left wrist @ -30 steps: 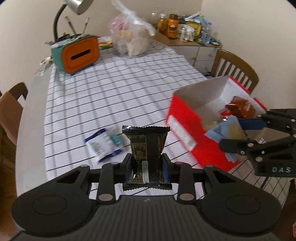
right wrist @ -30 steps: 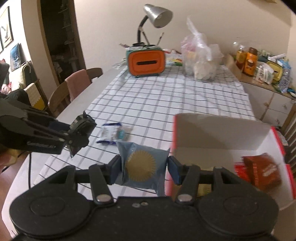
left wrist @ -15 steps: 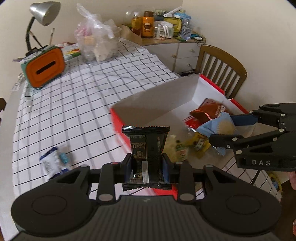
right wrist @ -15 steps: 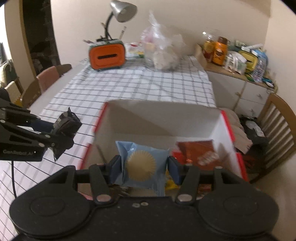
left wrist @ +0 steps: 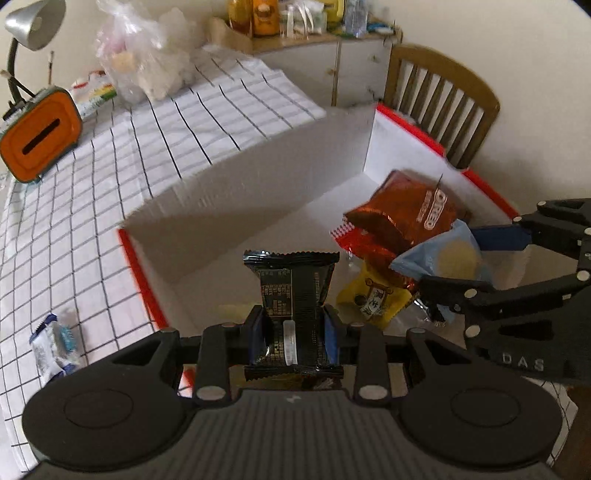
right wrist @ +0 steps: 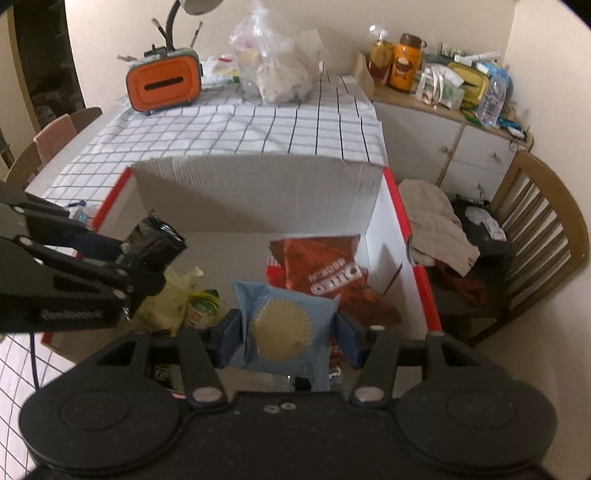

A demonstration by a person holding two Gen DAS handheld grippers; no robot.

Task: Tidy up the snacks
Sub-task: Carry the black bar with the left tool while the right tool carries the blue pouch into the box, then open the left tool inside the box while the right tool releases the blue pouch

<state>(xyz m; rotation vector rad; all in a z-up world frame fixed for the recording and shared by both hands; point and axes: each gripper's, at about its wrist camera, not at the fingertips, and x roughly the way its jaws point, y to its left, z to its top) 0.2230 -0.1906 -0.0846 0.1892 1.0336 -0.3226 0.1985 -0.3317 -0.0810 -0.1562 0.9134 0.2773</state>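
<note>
The black snack packet (left wrist: 293, 291) and the blue biscuit packet (right wrist: 284, 328), a second ago over the bench (left wrist: 110, 177), now hang above the red box (left wrist: 406, 125), clamped in the left tongs (left wrist: 293, 332) and right tongs (right wrist: 286, 334); release looks imminent, while a blue-white sachet (left wrist: 55, 343) waits outside

I am in a home dining room. My worktop (right wrist: 258, 125) wears a white checked cloth, with wooden chairs (right wrist: 543, 221) drawn around it. An orange tissue box (right wrist: 162, 83) and a desk lamp (left wrist: 27, 26) stand at its far end. A low sideboard (right wrist: 461, 122) carries jars, bottles and packets. Clothes (right wrist: 436, 229) lie heaped on 1 chair.
</note>
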